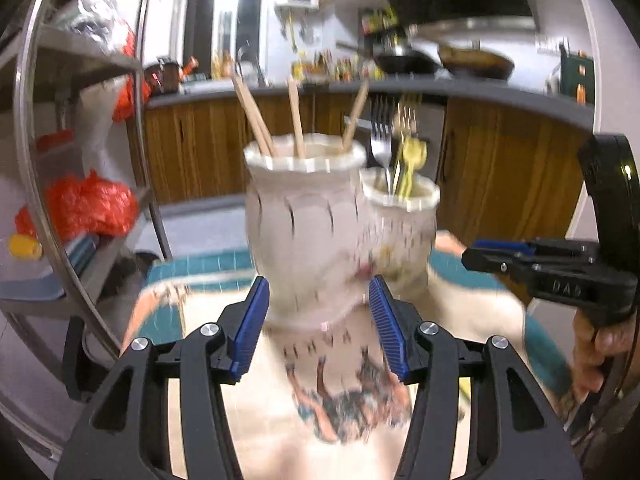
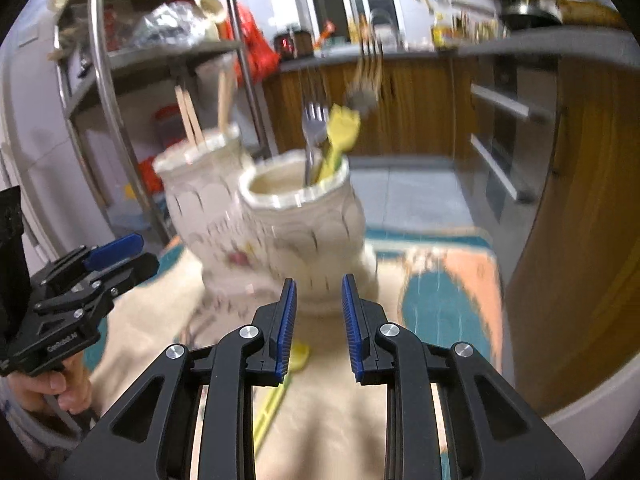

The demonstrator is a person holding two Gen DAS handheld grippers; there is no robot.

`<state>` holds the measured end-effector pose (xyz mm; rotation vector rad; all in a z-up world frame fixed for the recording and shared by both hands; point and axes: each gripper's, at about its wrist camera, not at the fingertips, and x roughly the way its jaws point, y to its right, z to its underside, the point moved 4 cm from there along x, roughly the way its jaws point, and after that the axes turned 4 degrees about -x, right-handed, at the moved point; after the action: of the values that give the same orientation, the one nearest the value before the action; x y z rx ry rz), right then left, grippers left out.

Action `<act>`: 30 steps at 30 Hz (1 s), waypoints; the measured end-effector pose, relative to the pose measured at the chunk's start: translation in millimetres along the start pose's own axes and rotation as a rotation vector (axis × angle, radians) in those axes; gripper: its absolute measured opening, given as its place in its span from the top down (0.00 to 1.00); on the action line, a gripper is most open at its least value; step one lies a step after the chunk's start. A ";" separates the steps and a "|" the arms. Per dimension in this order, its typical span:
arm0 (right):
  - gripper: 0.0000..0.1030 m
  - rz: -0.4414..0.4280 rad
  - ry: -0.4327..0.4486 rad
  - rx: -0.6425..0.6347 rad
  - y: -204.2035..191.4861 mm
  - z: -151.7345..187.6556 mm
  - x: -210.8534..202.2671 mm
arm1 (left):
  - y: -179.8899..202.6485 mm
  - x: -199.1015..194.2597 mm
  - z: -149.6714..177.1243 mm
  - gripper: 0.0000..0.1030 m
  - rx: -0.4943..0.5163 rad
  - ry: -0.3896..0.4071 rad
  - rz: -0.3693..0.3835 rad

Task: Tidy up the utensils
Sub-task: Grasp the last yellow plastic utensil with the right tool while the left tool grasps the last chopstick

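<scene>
Two cream ceramic jars stand side by side on a patterned cloth point(image 1: 280, 420). The larger jar point(image 1: 304, 232) holds several wooden chopsticks point(image 1: 256, 120). The smaller jar point(image 2: 296, 216) holds a steel fork point(image 2: 312, 128) and a yellow utensil point(image 2: 340, 132). My left gripper point(image 1: 318, 282) is open, its blue pads on either side of the larger jar's foot and just short of it. My right gripper point(image 2: 319, 280) stands open with a narrow gap and nothing in it, just before the smaller jar. A yellow spoon point(image 2: 298, 354) lies on the cloth under its left finger.
A metal rack point(image 1: 80, 152) with orange bags point(image 1: 92, 204) stands to the left. Wooden cabinets point(image 2: 420, 108) under a grey counter with pans point(image 1: 404, 60) run along the back. A hand point(image 1: 592, 344) holds the right gripper at the right edge. The round table drops off at the right point(image 2: 592, 412).
</scene>
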<state>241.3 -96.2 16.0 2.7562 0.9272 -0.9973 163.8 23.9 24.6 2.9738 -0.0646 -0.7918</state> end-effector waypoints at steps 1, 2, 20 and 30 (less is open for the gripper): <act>0.76 -0.001 -0.022 0.005 1.8 3.8 3.2 | 1.0 3.2 4.3 0.50 0.009 -0.027 0.006; 0.76 -0.011 -0.046 0.009 2.9 7.3 6.4 | 3.3 7.1 9.1 0.50 0.023 -0.058 0.014; 0.73 -0.125 -0.252 -0.087 -33.8 50.8 28.2 | 52.6 30.7 61.3 0.57 0.257 -0.295 0.085; 0.79 -0.060 -0.272 -0.202 -42.1 59.1 26.5 | 49.4 37.8 68.0 0.87 0.263 -0.333 0.034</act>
<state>200.6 -63.2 -40.8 2.3688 1.0085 -1.1794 161.6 -31.0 -49.4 3.0284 -0.2523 -1.3630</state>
